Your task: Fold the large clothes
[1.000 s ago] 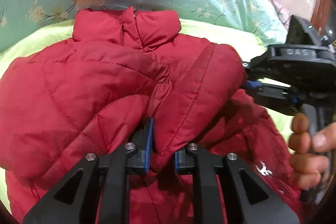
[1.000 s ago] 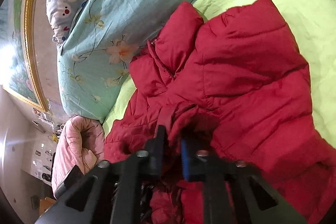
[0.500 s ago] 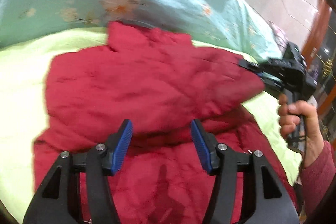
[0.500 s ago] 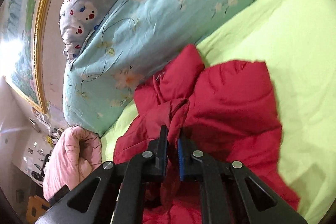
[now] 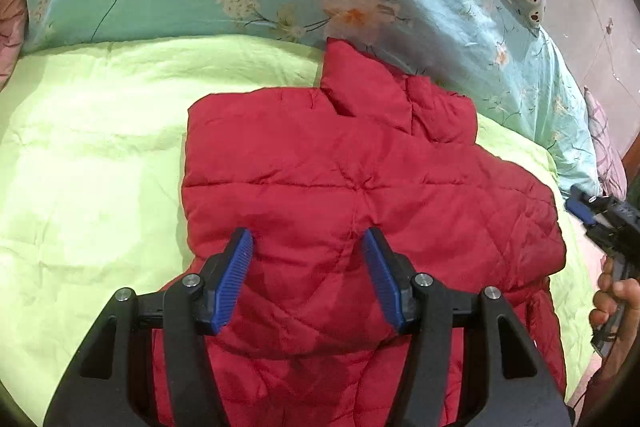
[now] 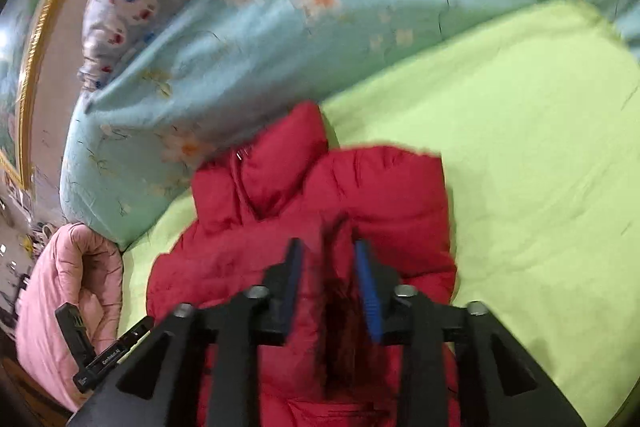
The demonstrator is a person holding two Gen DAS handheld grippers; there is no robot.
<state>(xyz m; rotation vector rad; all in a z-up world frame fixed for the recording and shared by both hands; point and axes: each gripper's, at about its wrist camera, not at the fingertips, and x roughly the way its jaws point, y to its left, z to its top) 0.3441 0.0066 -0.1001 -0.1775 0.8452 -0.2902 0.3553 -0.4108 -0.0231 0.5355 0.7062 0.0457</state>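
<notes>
Green bedsheet (image 5: pixel 88 155) surrounds the red jacket (image 5: pixel 360 195); both grippers' fingers spread.

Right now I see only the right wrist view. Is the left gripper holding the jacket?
Observer: No. The left gripper is open, its jaws wide apart over the red jacket.
Operator: Is the jacket folded on that side?
Observer: Yes. One folded layer lies across the front, and its lower edge ends near the left fingers.
Operator: Where is my right gripper, seen from there?
Observer: The right gripper sits just past the jacket's right edge, apart from the cloth.
</notes>
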